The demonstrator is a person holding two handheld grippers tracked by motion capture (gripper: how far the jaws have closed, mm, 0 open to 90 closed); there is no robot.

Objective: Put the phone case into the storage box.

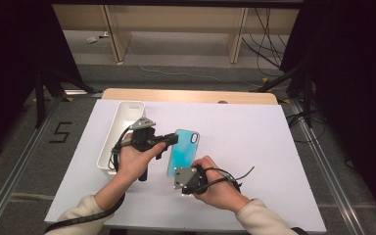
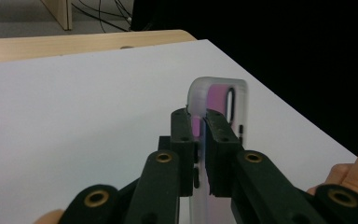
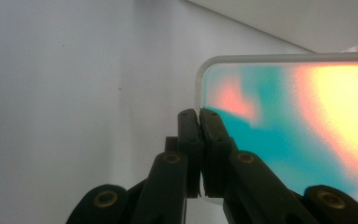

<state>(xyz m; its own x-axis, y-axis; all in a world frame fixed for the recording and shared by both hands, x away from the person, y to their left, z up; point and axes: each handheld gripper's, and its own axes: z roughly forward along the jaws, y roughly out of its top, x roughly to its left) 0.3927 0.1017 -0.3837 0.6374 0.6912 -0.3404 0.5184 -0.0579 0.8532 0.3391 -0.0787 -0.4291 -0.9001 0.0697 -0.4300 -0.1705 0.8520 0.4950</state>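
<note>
A phone case point(image 1: 185, 149) with a glossy turquoise back and a clear rim is held just above the white table between both grippers. My left gripper point(image 1: 171, 141) is shut on its left long edge near the camera cutout; in the left gripper view the case point(image 2: 216, 95) stands edge-on, showing pink, with the gripper point(image 2: 200, 135) clamped on it. My right gripper point(image 1: 177, 173) is shut on the case's near short end. In the right gripper view the case point(image 3: 284, 126) glows turquoise, pink and yellow, and the gripper point(image 3: 199, 135) pinches its rim at the corner.
A white rectangular bin point(image 1: 127, 104) lies at the left of the table, close behind the left hand. The white table sheet point(image 1: 254, 147) stretches to the right. A wooden edge point(image 1: 186, 95) runs along the far side, with floor and cables beyond.
</note>
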